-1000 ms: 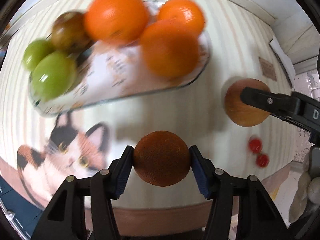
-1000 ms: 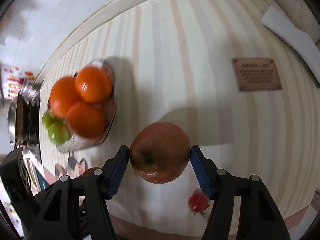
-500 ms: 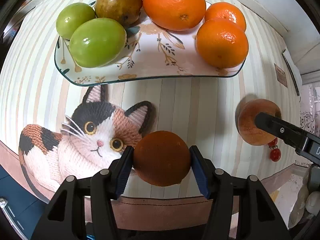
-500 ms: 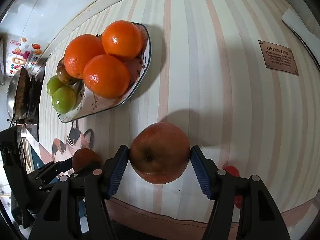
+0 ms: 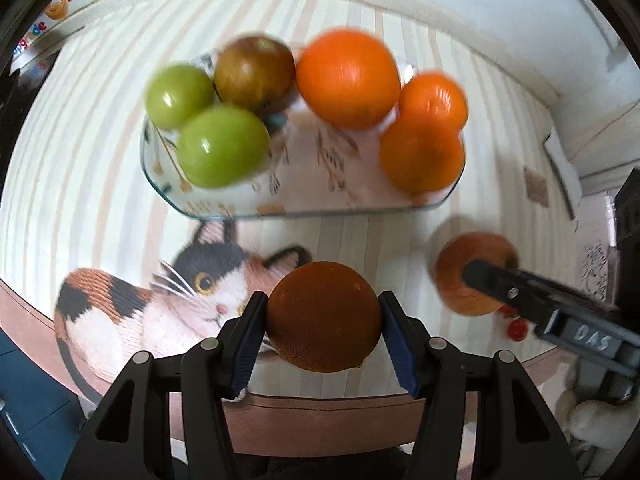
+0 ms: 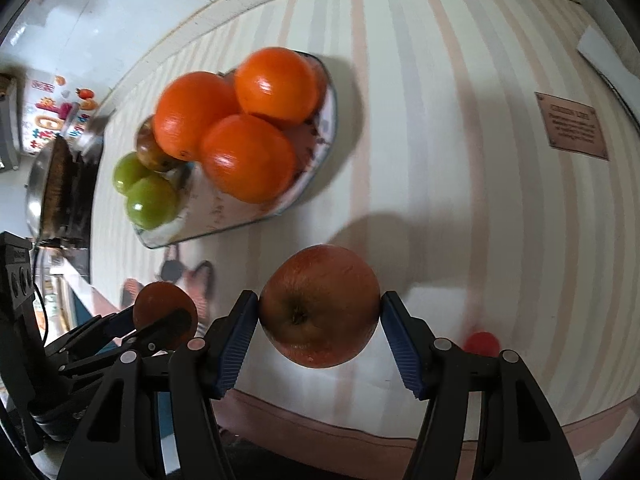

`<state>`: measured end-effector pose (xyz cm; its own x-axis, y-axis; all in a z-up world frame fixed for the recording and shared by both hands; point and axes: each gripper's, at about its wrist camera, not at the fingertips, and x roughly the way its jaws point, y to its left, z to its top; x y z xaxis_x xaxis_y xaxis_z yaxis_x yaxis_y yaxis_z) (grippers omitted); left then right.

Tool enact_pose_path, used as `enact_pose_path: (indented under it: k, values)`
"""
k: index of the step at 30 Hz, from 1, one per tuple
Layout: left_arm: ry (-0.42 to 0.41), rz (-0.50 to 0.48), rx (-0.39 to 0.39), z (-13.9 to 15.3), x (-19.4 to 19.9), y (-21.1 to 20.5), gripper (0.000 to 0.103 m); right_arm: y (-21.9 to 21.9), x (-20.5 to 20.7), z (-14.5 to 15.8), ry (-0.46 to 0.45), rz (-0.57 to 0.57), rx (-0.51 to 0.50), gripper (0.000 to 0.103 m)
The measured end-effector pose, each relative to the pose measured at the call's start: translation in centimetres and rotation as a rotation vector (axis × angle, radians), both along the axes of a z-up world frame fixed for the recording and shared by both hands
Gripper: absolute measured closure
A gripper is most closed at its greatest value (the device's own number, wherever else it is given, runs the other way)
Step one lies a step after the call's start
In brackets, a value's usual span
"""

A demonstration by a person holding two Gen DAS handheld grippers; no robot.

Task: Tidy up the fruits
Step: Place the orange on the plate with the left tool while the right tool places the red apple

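Note:
My left gripper (image 5: 322, 322) is shut on a dark orange-brown round fruit (image 5: 323, 316), held above the striped table near its front edge. My right gripper (image 6: 319, 308) is shut on a red-brown apple (image 6: 319, 305), also held above the table; it shows to the right in the left wrist view (image 5: 474, 276). A patterned plate (image 5: 296, 200) lies further back with two green fruits (image 5: 222, 146), a brown fruit (image 5: 254, 74) and three oranges (image 5: 347, 78). The plate also shows in the right wrist view (image 6: 320, 128).
A cat-shaped mat (image 5: 160, 292) lies on the table left of the held fruit. Small red cherry tomatoes (image 5: 517, 329) lie near the right front edge, one also in the right wrist view (image 6: 481, 344). A brown label (image 6: 572, 126) sits on the tablecloth at right. A metal pot (image 6: 48, 192) stands far left.
Both grippers still hold their fruits. The left view has pulled back and tilted, so the plate sits further away; the right view has moved closer to the plate.

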<state>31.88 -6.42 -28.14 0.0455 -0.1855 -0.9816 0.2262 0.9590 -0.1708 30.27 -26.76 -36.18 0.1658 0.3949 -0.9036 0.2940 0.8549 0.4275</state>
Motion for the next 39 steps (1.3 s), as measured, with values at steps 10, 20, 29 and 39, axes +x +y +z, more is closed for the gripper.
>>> enact_pose_path:
  k: [10, 20, 29, 39]
  values:
    - [-0.032, 0.075, -0.065, 4.1, 6.2, 2.3, 0.049, 3.6, 2.5, 3.6, -0.133, -0.008, 0.060, 0.037]
    - [0.071, 0.084, -0.056, 1.4, 11.6, 1.1, 0.049, 7.7, 5.3, 3.7, -0.229, -0.005, -0.009, 0.037]
    - [0.098, 0.043, 0.009, -1.1, 11.9, -0.2, 0.048, 9.4, 5.9, 1.8, -0.227, 0.001, -0.075, 0.037]
    - [0.080, 0.031, 0.010, -0.9, 12.3, -0.6, 0.036, 9.2, 6.6, 1.8, -0.179, -0.017, -0.037, 0.024]
